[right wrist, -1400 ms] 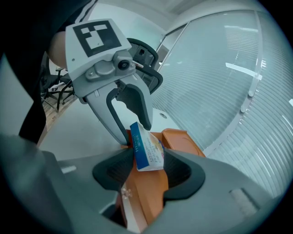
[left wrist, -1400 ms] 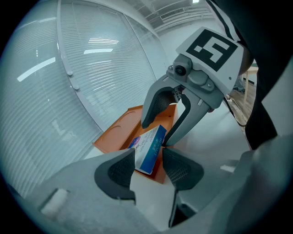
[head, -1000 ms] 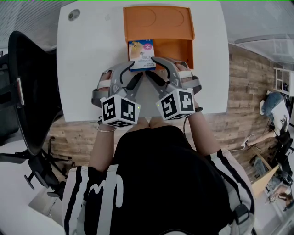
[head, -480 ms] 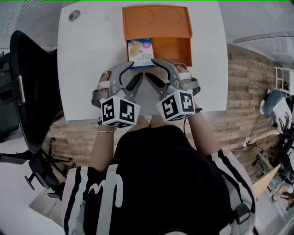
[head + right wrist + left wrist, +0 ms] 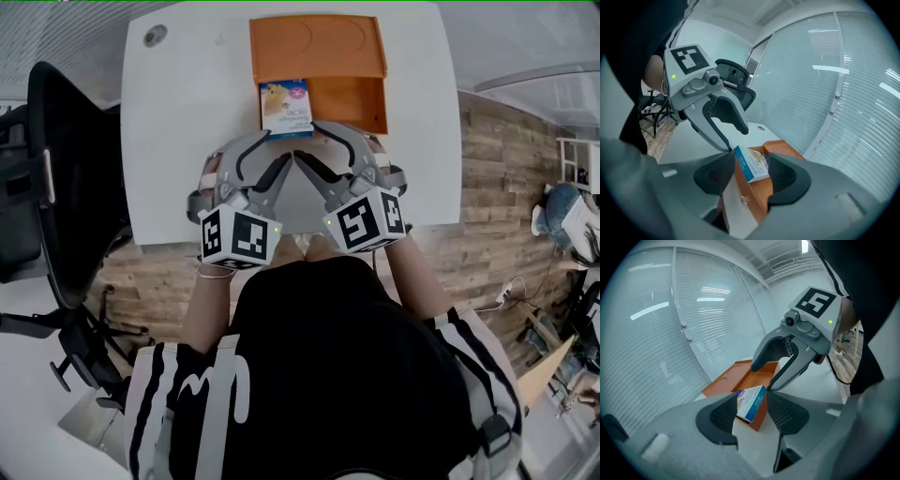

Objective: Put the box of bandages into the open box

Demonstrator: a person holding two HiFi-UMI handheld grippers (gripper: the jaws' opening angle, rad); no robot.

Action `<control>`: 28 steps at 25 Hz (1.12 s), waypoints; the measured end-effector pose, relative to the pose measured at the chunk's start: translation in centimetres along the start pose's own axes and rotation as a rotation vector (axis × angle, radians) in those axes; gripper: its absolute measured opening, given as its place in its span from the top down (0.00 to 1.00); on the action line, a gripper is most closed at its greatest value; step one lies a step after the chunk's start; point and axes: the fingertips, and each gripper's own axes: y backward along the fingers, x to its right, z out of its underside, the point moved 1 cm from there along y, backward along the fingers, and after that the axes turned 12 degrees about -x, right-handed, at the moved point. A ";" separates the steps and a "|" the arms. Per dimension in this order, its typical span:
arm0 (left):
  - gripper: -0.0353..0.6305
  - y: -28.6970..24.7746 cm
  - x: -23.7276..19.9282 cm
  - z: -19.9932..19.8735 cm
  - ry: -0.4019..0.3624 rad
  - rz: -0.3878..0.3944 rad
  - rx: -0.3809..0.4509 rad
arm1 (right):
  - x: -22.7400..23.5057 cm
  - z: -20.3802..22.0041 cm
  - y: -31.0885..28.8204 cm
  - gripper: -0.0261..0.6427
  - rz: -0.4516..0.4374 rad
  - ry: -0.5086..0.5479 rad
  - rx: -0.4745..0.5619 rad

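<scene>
The bandage box (image 5: 287,105), blue and white, leans tilted on the front left wall of the open orange box (image 5: 367,99) at the far side of the white table (image 5: 187,141). My left gripper (image 5: 278,147) and right gripper (image 5: 307,141) meet just under the box's near edge, both open, with their tips at or against it. In the left gripper view the bandage box (image 5: 752,403) shows beyond the wide-apart pads, and the right gripper's fingertip (image 5: 771,386) touches its corner. In the right gripper view the bandage box (image 5: 752,164) sits over the orange wall (image 5: 757,194).
The orange box's lid (image 5: 319,42) lies open flat behind it. A round cable hole (image 5: 155,35) is at the table's far left. A black office chair (image 5: 66,178) stands left of the table. Wooden floor (image 5: 497,197) lies to the right.
The bandage box has moved a little farther away, up onto the orange box's front wall. Both grippers followed it forward, staying open.
</scene>
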 end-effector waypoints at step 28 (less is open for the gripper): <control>0.64 6.7 -3.4 -4.5 0.139 -0.081 0.205 | 4.2 -7.4 7.6 0.65 0.023 -0.190 0.232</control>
